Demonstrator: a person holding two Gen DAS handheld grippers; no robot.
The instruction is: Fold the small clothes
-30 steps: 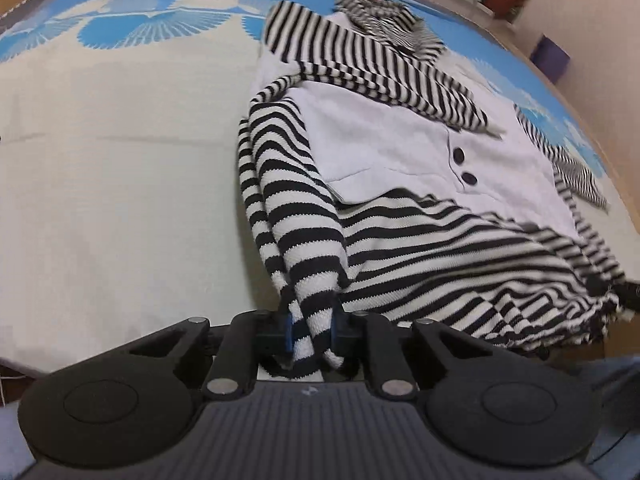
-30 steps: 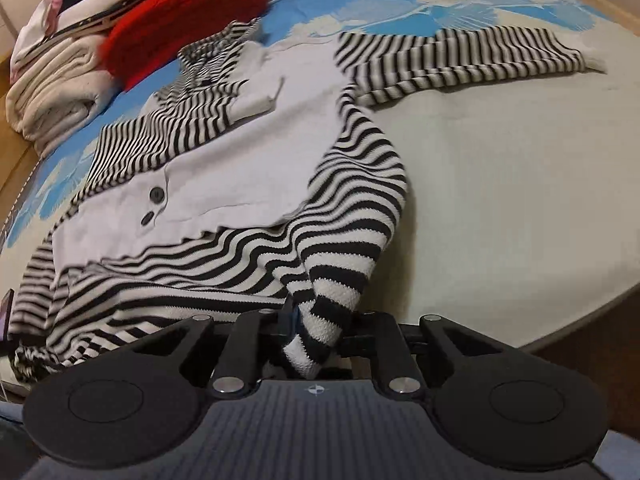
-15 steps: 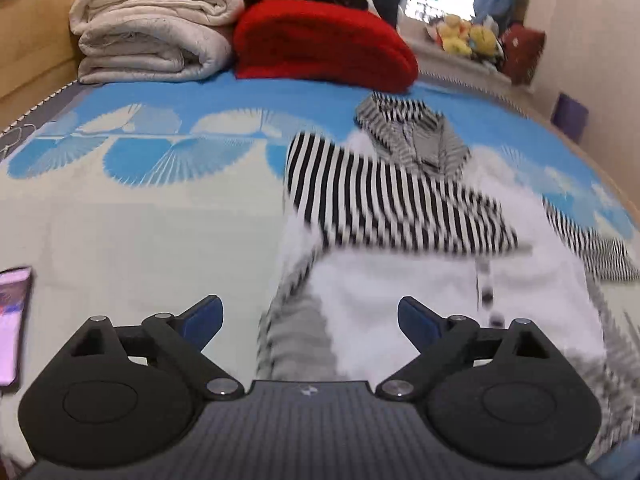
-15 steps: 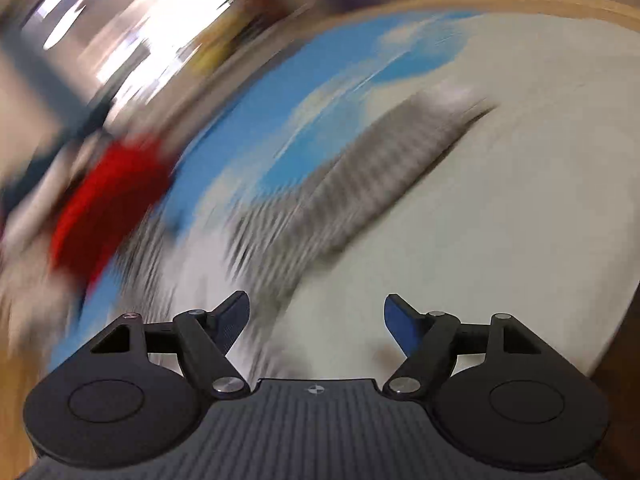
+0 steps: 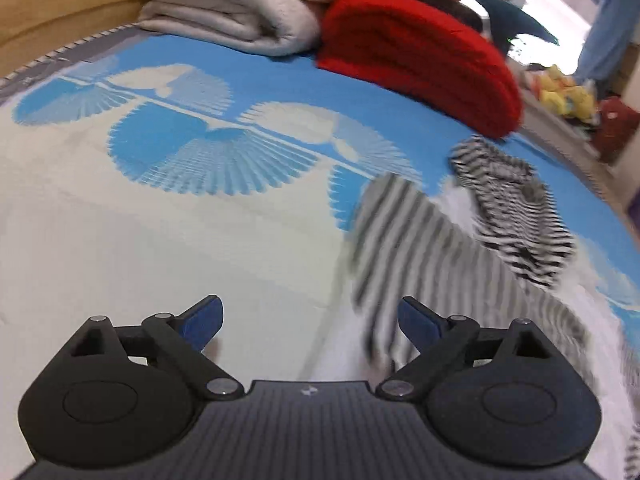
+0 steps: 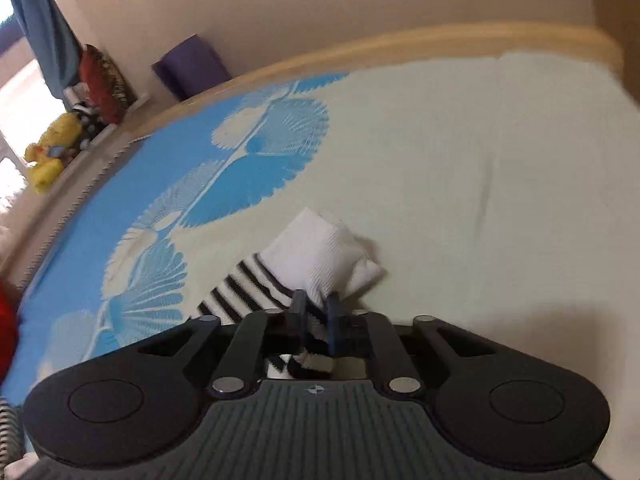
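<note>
left wrist view: we find the left gripper [image 5: 310, 322] with its jaws spread wide and nothing between them; the blue pads [image 5: 202, 322] stand clear of any cloth. it hangs over the pale part of the bed cover [image 5: 168, 240]. the striped sweater [image 5: 452, 252] lies ahead and to the right of the gripper, blurred, one black-and-white sleeve folded across the white body. its right-hand pad overlaps the near edge of that sleeve in the picture; we cannot tell whether they touch. the striped hood [image 5: 516, 208] lies further ahead on the right. far ahead, at the head of the bed, we note a folded red knit [image 5: 420, 60] and, left of it, a stack of folded beige blankets [image 5: 240, 4]. soft toys [image 5: 564, 96] sit beyond the bed's edge at far right.

right wrist view: we find the right gripper [image 6: 316, 304] with its jaws just drawn together, pinching the striped sleeve end [image 6: 256, 288] of the sweater. the sleeve's white cuff [image 6: 320, 252] stands up directly ahead of the fingertips, and striped fabric is bunched between the fingers behind them. the rest of the sleeve trails off to the left of the gripper over the bed cover [image 6: 460, 168]. ahead and to the left, past the bed's edge, we note a yellow toy [image 6: 48, 148] and a purple box [image 6: 192, 66] against the wall.
</note>
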